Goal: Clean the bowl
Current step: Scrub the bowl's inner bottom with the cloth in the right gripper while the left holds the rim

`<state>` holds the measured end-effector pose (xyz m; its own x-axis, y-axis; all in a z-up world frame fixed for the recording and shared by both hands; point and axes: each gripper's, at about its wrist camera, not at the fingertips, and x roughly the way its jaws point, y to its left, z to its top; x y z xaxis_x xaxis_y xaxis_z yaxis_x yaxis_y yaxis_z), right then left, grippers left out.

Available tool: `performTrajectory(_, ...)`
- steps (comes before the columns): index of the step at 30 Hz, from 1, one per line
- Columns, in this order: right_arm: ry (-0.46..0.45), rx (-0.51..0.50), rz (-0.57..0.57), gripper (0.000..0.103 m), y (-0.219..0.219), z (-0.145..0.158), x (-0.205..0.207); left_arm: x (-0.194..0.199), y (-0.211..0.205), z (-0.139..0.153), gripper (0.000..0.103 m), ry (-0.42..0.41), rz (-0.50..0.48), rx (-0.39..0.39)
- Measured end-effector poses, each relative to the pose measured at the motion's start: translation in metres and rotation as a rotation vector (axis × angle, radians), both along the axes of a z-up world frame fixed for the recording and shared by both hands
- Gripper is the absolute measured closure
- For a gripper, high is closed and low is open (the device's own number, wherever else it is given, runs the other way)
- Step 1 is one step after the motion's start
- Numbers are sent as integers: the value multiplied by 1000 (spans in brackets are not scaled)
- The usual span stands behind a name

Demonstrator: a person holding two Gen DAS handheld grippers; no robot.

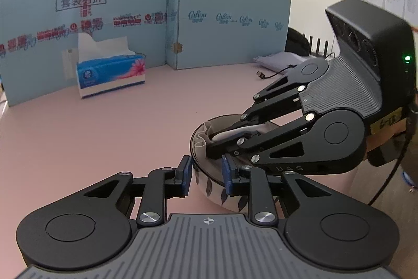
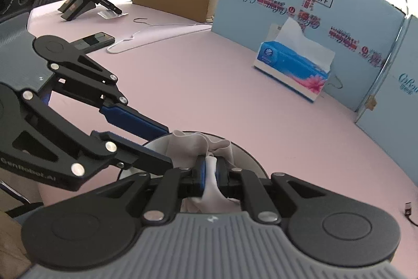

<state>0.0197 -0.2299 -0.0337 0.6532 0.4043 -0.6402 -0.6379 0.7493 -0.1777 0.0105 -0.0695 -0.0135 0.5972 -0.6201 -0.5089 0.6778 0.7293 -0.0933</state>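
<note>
1. Holding the bowl (image 1: 209,184) by its near rim, my left gripper (image 1: 206,171) has its jaws straddling the wall, one pad inside, one outside; contact looks likely but I cannot tell for sure.
2. My right gripper (image 2: 209,174) pinches a tissue (image 2: 209,145) tight and reaches down into the bowl from its far side.
3. The bowl sits on the pink table (image 1: 91,135), directly ahead of both jaws.
4. Beyond the bowl stands a tissue box (image 1: 111,75) well apart; nothing blocks wiping.

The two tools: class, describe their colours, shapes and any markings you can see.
The left tool and the right tool share one design: black linkage arms with silver rivets, blue fingertip pads, round black pivot housings and a grey ribbed body. The right tool's side reads "DAS"; a green light glows on its camera block.
</note>
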Motion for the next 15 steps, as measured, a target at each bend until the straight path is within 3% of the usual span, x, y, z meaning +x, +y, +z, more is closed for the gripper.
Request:
performTrajectory(4,39,40,12,96,-1,1,4,6,14,2,73,20,31,-50)
performTrajectory(15,109,95,65,95,0,3,7,8,14,4,74,28,33,-62)
